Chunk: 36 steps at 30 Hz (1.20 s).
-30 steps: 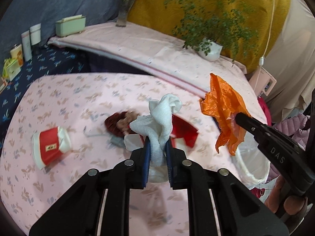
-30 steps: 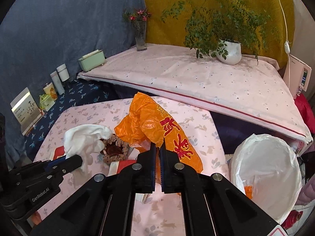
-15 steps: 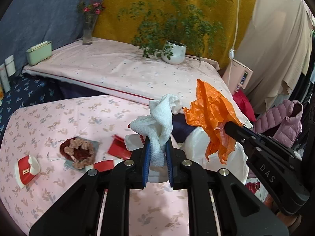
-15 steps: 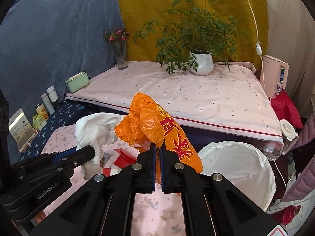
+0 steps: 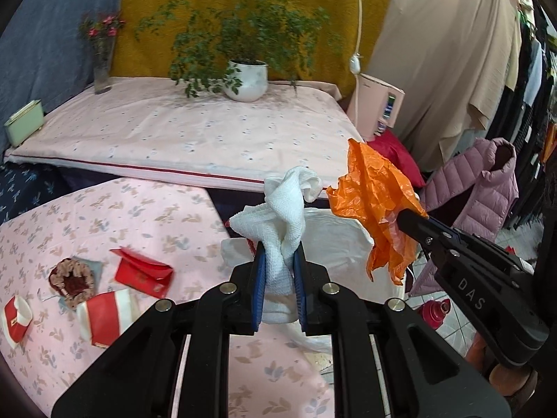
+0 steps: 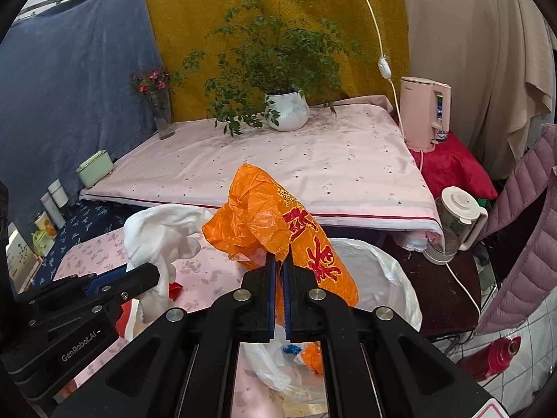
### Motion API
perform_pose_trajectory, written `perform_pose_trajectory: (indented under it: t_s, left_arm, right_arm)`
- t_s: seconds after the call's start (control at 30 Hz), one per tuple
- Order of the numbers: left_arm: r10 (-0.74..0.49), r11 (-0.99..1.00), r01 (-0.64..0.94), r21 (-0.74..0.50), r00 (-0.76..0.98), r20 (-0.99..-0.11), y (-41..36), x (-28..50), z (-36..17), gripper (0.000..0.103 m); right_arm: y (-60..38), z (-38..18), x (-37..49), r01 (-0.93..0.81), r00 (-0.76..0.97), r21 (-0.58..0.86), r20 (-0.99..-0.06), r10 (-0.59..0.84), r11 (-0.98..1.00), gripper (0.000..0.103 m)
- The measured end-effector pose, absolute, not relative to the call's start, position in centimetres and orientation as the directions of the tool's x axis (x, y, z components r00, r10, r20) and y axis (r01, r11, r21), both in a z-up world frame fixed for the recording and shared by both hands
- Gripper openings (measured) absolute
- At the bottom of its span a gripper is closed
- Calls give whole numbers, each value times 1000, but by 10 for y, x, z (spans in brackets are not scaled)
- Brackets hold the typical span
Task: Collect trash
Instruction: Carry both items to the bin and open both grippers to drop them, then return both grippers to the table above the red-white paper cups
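Left gripper (image 5: 279,261) clamped on crumpled white cloth (image 5: 283,209), held up at the table's right edge. Right gripper (image 6: 278,271) pinched tight on orange plastic bag (image 6: 275,226), above the bin. White-lined trash bin (image 6: 390,278) just right of pink floral table (image 5: 104,216); inside it orange and blue scraps plus clear plastic. Red packets (image 5: 142,273) and a scrunchie (image 5: 71,278) lie on table, left.

Waffle-weave cloth (image 5: 282,216); crinkled glossy plastic bag (image 6: 278,223).
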<state>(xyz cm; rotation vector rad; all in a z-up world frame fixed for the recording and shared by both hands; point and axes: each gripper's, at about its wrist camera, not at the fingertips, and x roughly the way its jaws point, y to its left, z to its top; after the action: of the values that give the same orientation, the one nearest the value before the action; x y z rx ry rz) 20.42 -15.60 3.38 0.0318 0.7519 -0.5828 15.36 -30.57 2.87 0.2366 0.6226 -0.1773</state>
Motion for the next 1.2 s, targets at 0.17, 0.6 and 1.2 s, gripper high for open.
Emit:
perform_pose_trajectory:
  t_s: [0.17, 0.6, 1.2]
  left_arm:
    - [-506, 819, 551, -161, 560, -657, -187, 201, 33, 15]
    - [-511, 824, 549, -141, 612, -603, -208, 200, 37, 82]
    - [-463, 867, 474, -154, 650, -603, -162, 213, 38, 82]
  right_arm:
    - [-331, 19, 148, 275, 782, 168, -611, -118, 947, 3]
    - [-364, 8, 141, 372, 777, 193, -600, -191, 908, 51]
    - [-331, 21, 151, 306, 792, 166, -590, -154, 938, 51]
